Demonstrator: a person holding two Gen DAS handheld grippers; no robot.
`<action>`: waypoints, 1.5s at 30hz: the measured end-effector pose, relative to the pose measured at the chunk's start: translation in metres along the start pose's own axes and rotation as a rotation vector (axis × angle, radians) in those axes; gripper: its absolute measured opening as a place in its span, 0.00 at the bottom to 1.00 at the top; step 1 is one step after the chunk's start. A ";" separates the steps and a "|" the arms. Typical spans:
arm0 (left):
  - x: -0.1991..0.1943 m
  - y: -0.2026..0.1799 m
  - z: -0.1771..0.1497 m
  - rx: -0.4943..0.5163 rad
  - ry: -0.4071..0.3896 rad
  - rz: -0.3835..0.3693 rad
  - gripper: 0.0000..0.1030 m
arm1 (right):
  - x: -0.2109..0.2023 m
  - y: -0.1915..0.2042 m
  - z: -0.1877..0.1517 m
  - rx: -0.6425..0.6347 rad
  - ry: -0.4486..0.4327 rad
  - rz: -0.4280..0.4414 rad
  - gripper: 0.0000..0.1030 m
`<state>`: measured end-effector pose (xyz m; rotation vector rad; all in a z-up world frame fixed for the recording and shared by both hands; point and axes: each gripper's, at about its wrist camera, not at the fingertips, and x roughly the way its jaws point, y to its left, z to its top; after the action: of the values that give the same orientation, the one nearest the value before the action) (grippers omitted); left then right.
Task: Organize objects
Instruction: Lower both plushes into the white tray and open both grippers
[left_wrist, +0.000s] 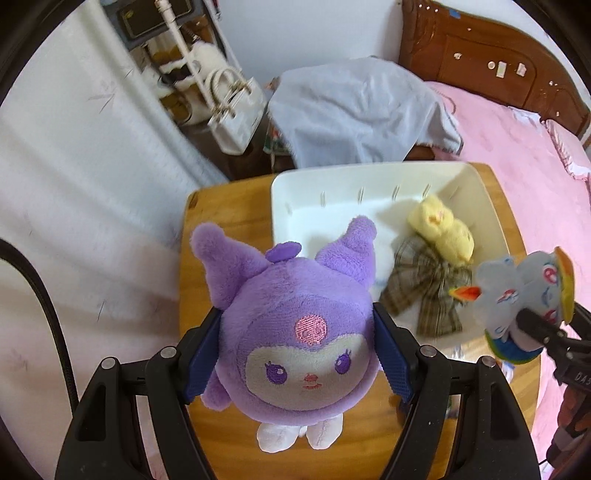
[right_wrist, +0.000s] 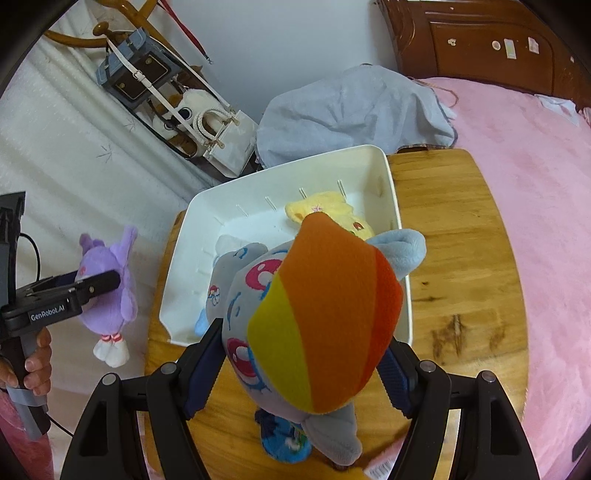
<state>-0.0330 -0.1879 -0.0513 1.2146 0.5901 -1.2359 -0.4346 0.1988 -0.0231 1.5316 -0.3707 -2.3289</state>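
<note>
My left gripper (left_wrist: 295, 347) is shut on a purple plush doll (left_wrist: 295, 332) and holds it above the near left of the wooden table (left_wrist: 229, 221). It also shows in the right wrist view (right_wrist: 107, 284), off the table's left edge. My right gripper (right_wrist: 299, 362) is shut on a grey pony plush with a rainbow mane (right_wrist: 317, 317), just in front of the white tray (right_wrist: 280, 173). The pony shows at the right in the left wrist view (left_wrist: 524, 299). In the tray lie a yellow plush (left_wrist: 443, 229) and a plaid bow (left_wrist: 424, 288).
A pink bed (right_wrist: 517, 184) runs along the table's right side, with a brown headboard (right_wrist: 480, 40). A pale blue cloth (left_wrist: 362, 107) is heaped behind the tray. White and dark bags (right_wrist: 221, 133) stand at the back left by a white curtain (left_wrist: 74, 184).
</note>
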 end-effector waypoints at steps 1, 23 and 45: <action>0.003 -0.001 0.003 0.005 -0.007 -0.003 0.76 | 0.003 0.000 0.002 -0.001 -0.001 0.005 0.74; 0.049 -0.026 0.034 -0.018 -0.108 -0.046 0.78 | 0.045 -0.001 0.016 -0.019 -0.064 0.085 0.75; 0.008 -0.037 0.032 -0.080 -0.176 -0.091 0.79 | 0.000 0.010 0.006 -0.085 -0.159 0.030 0.75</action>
<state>-0.0727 -0.2159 -0.0614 1.0098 0.5644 -1.3674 -0.4389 0.1895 -0.0171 1.2974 -0.3269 -2.4175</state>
